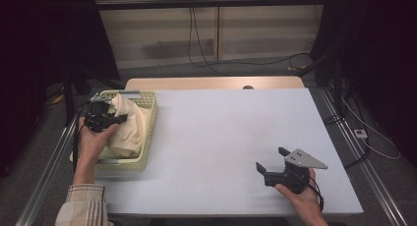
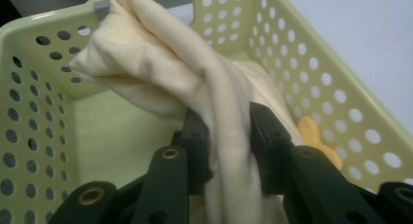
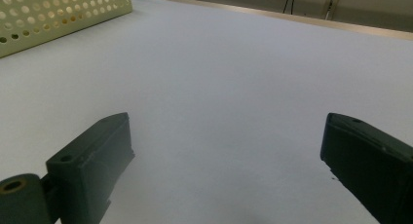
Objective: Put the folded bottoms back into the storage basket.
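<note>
black jaws of my left gripper (image 2: pixel 229 136), low centre of the left gripper view, are clamped on a bunched fold of cream cloth (image 2: pixel 160 53). cloth rises from the pale green perforated basket (image 2: pixel 29 102) at the left of the high view; something small and orange (image 2: pixel 314 134) lies at the basket bottom. my right gripper (image 1: pixel 272 159), lower right, rests on the white table (image 1: pixel 221 137), jaws wide apart, holding nothing. step in hand, i judge: pulling cloth out. next calls for lifting clear of the rim.

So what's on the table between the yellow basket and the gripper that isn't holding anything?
Nothing. In the high view, only bare white table lies between the basket and the open right gripper. The right gripper view shows the same.
</note>
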Demonstrator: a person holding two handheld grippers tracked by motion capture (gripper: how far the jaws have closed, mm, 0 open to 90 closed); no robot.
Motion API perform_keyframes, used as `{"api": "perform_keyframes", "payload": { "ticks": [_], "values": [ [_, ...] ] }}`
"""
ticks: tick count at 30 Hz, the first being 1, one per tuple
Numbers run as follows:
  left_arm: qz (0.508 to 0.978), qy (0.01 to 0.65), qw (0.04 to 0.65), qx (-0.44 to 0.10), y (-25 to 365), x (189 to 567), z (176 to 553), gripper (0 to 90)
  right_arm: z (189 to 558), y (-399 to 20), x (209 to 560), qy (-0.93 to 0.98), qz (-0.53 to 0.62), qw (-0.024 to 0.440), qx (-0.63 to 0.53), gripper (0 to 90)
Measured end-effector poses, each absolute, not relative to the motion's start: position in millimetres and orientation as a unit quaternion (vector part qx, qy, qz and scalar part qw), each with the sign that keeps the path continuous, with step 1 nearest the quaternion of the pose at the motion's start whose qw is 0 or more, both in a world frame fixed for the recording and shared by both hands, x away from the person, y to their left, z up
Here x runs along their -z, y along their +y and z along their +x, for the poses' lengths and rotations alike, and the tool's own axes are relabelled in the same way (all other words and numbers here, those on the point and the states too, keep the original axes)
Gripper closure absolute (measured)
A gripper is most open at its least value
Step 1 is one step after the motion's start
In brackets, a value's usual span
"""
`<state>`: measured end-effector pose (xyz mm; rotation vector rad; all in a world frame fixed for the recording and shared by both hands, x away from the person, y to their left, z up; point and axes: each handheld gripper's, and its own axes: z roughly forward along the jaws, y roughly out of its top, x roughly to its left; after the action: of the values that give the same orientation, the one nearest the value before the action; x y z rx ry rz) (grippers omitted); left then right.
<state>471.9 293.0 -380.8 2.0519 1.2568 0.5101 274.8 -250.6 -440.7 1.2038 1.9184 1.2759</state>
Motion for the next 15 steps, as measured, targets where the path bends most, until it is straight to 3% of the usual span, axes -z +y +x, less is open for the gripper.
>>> {"api": "perform_keyframes", "payload": {
  "ticks": [15],
  "values": [
    [0.784,0.495,0.314,-0.204,297.0,386.9,475.6,69.3,274.6,-250.4,440.5,0.711,0.445,0.267,-0.474,4.6]
  ]
}}
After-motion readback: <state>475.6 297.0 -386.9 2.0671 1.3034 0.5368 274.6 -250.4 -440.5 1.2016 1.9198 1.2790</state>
